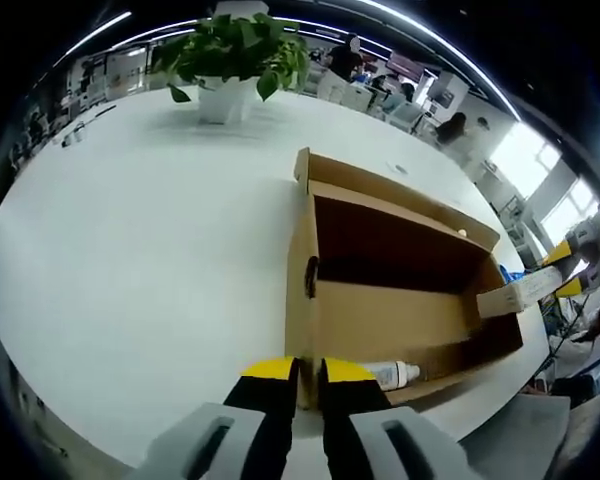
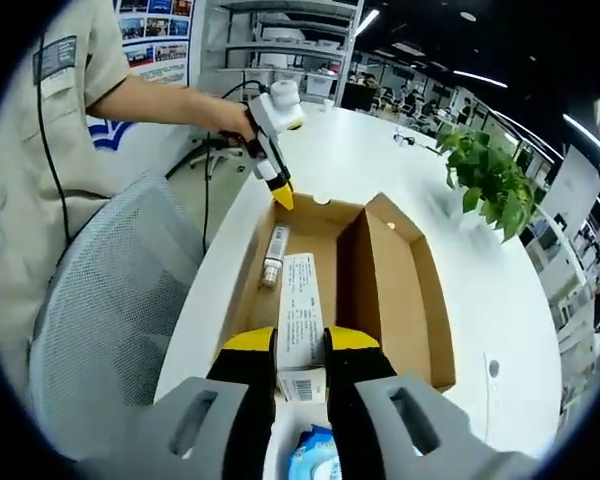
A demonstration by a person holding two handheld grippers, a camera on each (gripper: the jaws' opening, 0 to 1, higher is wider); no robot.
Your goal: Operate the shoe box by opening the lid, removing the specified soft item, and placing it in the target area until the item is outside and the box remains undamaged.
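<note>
An open brown cardboard shoe box [image 1: 380, 310] lies on the white table [image 1: 130, 230], its lid [image 1: 400, 190] folded back on the far side. A small white bottle [image 1: 392, 374] lies on the box floor near my left gripper [image 1: 308, 370], whose jaws are closed on the near end wall. In the right gripper view, my right gripper [image 2: 300, 340] is shut on the box's white-labelled end wall [image 2: 300, 310]. The bottle [image 2: 273, 258] lies beyond it, and the left gripper [image 2: 280, 195] pinches the far end. The right gripper [image 1: 555, 270] comes in at the box's right end.
A potted green plant [image 1: 235, 50] stands at the table's far side. A grey mesh chair [image 2: 110, 290] and a person in a beige shirt [image 2: 50, 150] are beside the table edge. A blue and white packet [image 2: 315, 455] sits under my right jaws.
</note>
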